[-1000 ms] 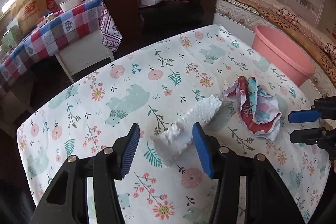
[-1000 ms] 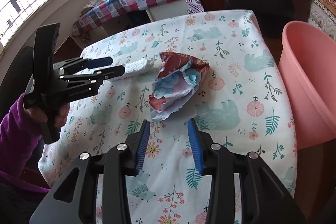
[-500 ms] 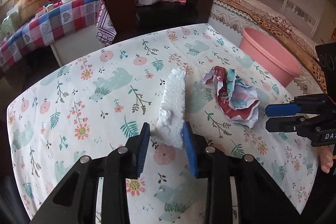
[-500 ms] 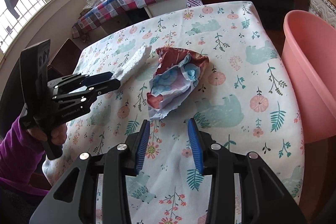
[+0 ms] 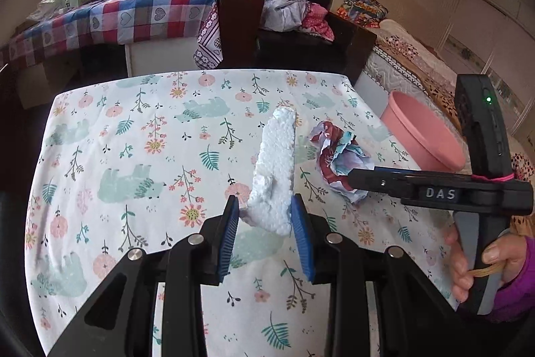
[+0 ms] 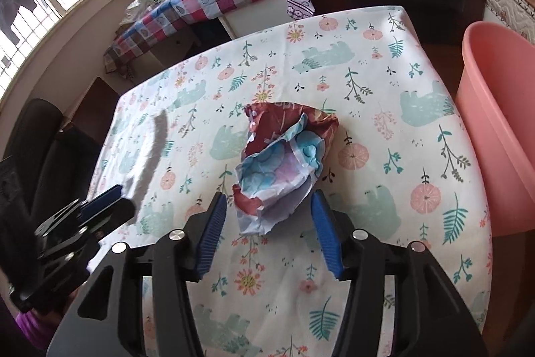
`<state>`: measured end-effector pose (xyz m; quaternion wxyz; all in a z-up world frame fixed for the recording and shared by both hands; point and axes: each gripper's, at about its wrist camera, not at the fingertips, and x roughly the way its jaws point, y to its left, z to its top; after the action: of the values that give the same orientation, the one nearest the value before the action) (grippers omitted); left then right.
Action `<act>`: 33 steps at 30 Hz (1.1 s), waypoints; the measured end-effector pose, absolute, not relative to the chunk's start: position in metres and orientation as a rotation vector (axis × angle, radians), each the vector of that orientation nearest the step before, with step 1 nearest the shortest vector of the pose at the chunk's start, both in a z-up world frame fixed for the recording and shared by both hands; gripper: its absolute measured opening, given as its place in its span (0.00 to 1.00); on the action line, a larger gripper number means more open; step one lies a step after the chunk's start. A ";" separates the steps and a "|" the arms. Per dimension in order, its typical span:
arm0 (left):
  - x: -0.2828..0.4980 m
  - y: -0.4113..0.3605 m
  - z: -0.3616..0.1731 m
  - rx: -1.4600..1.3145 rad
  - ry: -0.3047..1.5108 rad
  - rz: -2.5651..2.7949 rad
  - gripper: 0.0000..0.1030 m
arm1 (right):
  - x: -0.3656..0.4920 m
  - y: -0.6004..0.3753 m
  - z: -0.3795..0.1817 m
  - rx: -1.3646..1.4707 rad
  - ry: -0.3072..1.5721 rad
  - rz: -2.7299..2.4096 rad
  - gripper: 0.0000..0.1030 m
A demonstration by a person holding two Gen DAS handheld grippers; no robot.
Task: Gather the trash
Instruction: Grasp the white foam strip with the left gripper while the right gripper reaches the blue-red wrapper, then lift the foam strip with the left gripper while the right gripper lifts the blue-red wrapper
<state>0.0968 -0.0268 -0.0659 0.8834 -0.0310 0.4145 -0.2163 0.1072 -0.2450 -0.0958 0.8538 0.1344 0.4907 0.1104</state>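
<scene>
Since 1 second ago the left gripper (image 5: 265, 235) has clamped the white foam piece (image 5: 276, 169) and lifted it off the floral tabletop (image 5: 133, 136). Nearer the right gripper (image 6: 265, 235), whose jaws are opening, the crumpled wrapper (image 6: 284, 163) lies between its 2 fingers, unpressed. Beyond the tabletop's edge stands the pink bucket (image 6: 495, 129).

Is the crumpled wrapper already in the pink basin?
No, the crumpled wrapper lies on the floral tablecloth, beside the pink basin, not inside it.
</scene>
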 end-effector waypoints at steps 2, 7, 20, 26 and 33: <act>0.093 -0.026 -0.065 -0.073 0.861 -0.440 0.31 | 0.108 -0.245 -0.099 0.276 1.020 0.226 0.52; 0.087 -0.027 -0.060 -0.080 0.844 -0.405 0.30 | 0.107 -0.251 -0.101 0.283 0.979 0.238 0.25; 0.088 -0.022 -0.056 -0.140 0.826 -0.238 0.31 | 0.055 -0.224 -0.055 0.056 0.841 0.335 0.08; 0.086 -0.020 -0.056 -0.140 0.817 -0.163 0.31 | 0.045 -0.209 -0.049 0.007 0.826 0.389 0.08; 0.087 -0.017 -0.054 -0.140 0.808 -0.116 0.31 | 0.043 -0.207 -0.048 0.015 0.821 0.402 0.08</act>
<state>0.0868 -0.0167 -0.0543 0.9156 -0.0679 0.3924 -0.0562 0.0432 -0.2074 -0.0482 0.8973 0.0073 0.3963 0.1941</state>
